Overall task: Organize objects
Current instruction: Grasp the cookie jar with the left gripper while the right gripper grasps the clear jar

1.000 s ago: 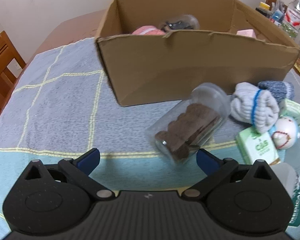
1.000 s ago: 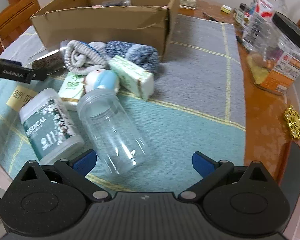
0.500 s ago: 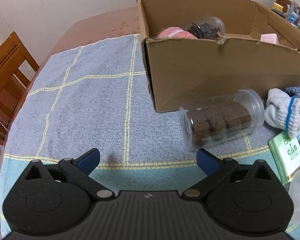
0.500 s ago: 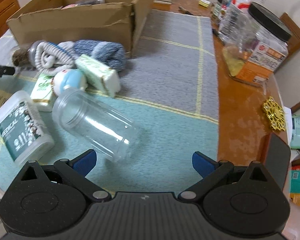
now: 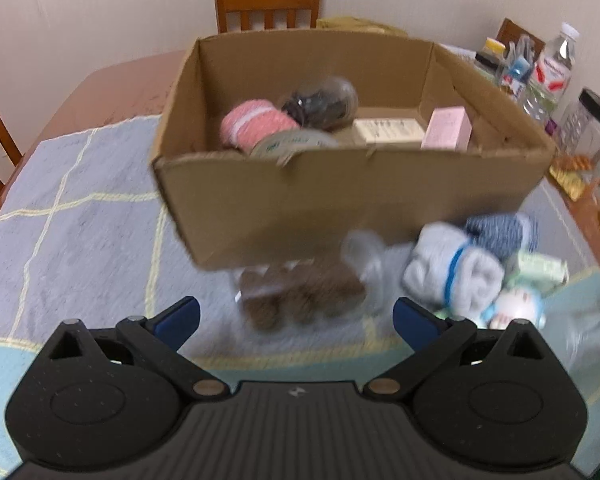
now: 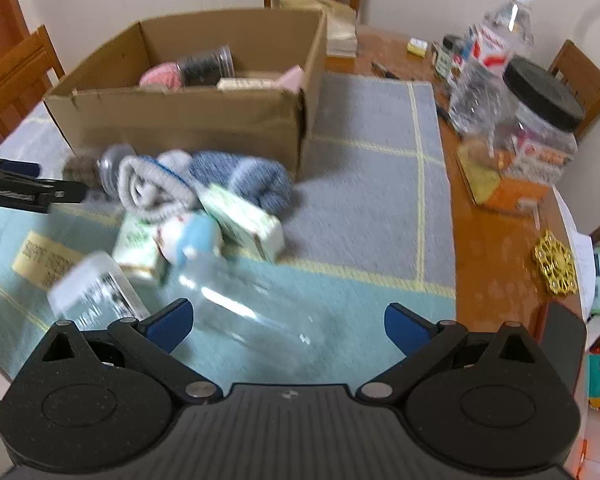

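Here we log the left gripper [image 5: 296, 314], low centre of its view, jaws spread wide and holding nothing, with the cookie jar [image 5: 300, 292] lying on its side just beyond the blue fingertips, at the foot of the cardboard box [image 5: 340, 200]. The jar is clear plastic, cylindrical, packed with dark brown biscuits; motion blur hides its lid end. We judge it rigid, light, smooth-walled and apt to roll, so a hold across the middle of the barrel looks safest. The right gripper [image 6: 288, 326], low centre of its own view, is likewise wide open and empty, over an empty clear jar [image 6: 244, 304] lying on the teal cloth; we expect that one to be lighter still and slippery. Left of it lies a white tub with green label [image 6: 96, 296]. Further up-frame: rolled socks, grey [image 6: 152, 188] and blue [image 6: 244, 180], soft and easily pinched; two green-and-white packets [image 6: 244, 220]; a small round blue-and-white toy [image 6: 192, 236]. The box, upper centre, already holds a pink roll [image 5: 256, 124] and a dark-filled jar [image 5: 320, 102].
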### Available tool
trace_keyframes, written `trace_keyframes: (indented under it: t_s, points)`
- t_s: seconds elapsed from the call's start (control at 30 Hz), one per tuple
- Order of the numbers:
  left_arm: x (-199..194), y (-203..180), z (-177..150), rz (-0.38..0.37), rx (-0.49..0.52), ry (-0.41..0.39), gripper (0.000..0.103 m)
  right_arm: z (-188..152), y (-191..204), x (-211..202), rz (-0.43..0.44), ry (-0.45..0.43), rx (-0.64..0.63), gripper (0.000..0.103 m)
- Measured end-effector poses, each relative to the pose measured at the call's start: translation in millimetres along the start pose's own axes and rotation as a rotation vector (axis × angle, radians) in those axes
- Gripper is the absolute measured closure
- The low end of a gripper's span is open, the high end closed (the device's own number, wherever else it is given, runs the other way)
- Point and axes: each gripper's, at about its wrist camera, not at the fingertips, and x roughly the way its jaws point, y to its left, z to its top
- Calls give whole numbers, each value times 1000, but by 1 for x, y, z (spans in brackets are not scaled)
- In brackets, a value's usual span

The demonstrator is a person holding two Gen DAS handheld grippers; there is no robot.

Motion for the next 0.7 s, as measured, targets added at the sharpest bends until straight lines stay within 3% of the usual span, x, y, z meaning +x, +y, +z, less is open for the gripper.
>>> trace_keyframes:
  t_s: [0.3,0.43,0.7]
  points:
    - [22,-16,13,57,9,-12,1,17,17,-2,16,-39,38,0]
    - [27,-12,12,49,10,-5,1,19,28,8,4,-32,68,0]
    - [22,3,4,37,69,2,1,0,28,21,-98,16,102,0]
